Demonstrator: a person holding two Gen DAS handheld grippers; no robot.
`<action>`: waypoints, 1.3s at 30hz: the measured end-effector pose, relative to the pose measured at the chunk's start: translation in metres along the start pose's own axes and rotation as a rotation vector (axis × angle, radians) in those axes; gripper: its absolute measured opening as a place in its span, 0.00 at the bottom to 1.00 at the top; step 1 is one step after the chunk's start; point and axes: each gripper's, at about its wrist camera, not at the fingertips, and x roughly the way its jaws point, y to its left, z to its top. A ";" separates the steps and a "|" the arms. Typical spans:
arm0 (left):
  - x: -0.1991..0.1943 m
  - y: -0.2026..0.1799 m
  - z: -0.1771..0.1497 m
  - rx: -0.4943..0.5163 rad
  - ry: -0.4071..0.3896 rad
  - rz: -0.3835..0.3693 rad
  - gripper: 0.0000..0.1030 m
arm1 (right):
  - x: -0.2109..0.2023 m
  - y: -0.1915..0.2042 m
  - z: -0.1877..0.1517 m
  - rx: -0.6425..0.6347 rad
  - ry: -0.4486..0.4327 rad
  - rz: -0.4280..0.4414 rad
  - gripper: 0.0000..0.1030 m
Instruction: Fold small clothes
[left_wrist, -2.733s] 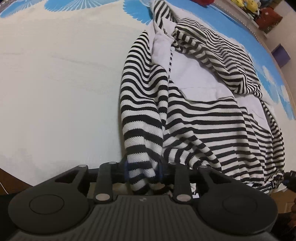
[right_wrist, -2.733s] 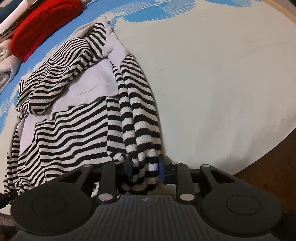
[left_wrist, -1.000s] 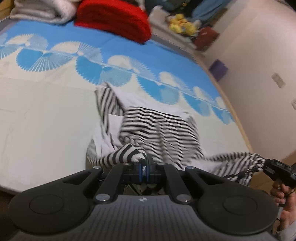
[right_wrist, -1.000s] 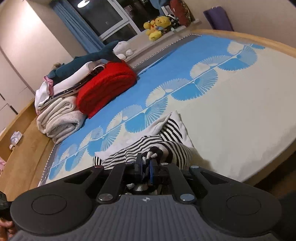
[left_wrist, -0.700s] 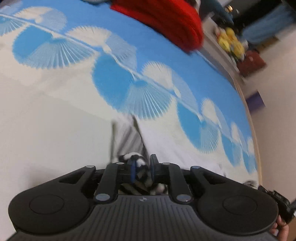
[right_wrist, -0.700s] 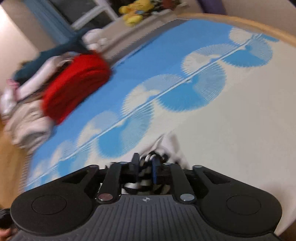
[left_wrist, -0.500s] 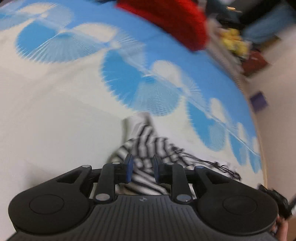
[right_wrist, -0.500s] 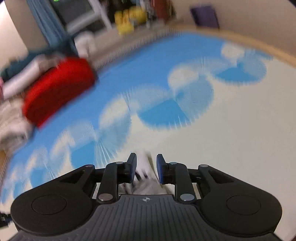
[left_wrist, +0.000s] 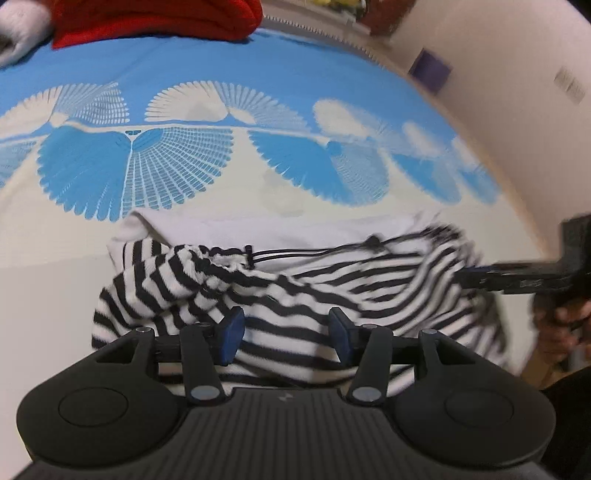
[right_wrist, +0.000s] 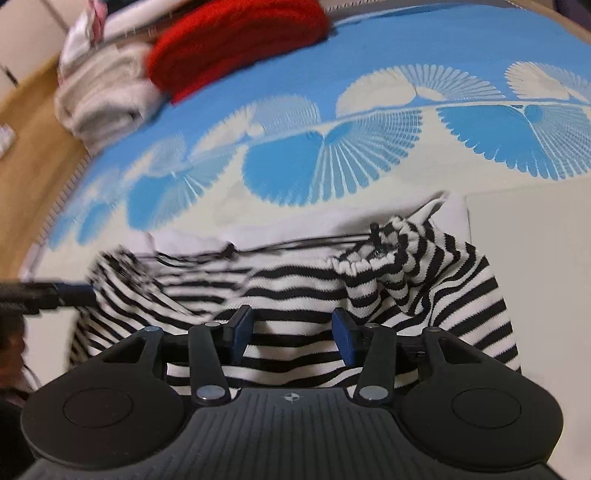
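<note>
A black-and-white striped garment (left_wrist: 332, 280) (right_wrist: 303, 284) with a white lining and a black drawstring lies folded over on the bed. My left gripper (left_wrist: 285, 334) hovers just over its near left part, jaws opening, blue pads apart, pressing on nothing. In the right wrist view my right gripper (right_wrist: 293, 332) is over the near right part, its jaws also opening with only flat cloth below. A bunched striped cuff (right_wrist: 384, 251) lies ahead of the right gripper. Each gripper shows blurred at the edge of the other's view.
The bed cover (left_wrist: 184, 162) is cream with blue fan patterns. A red knit bundle (right_wrist: 236, 37) and folded pale towels (right_wrist: 99, 96) lie at the far side. Wooden floor (right_wrist: 33, 122) runs along the bed's left edge. A person's hand (left_wrist: 565, 325) holds the other gripper.
Both grippers carried the garment's held ends forward and down onto the rest of it, then let go. Their jaws went from shut on striped cloth to apart.
</note>
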 end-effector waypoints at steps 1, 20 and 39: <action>0.009 -0.003 0.002 0.025 0.024 0.039 0.36 | 0.005 0.001 -0.002 -0.018 0.018 -0.017 0.43; 0.002 0.061 0.042 -0.235 -0.124 0.064 0.35 | 0.033 0.002 0.052 -0.009 -0.124 -0.146 0.26; -0.010 0.092 0.033 -0.217 -0.243 0.224 0.04 | -0.003 -0.056 0.053 0.012 -0.301 -0.312 0.00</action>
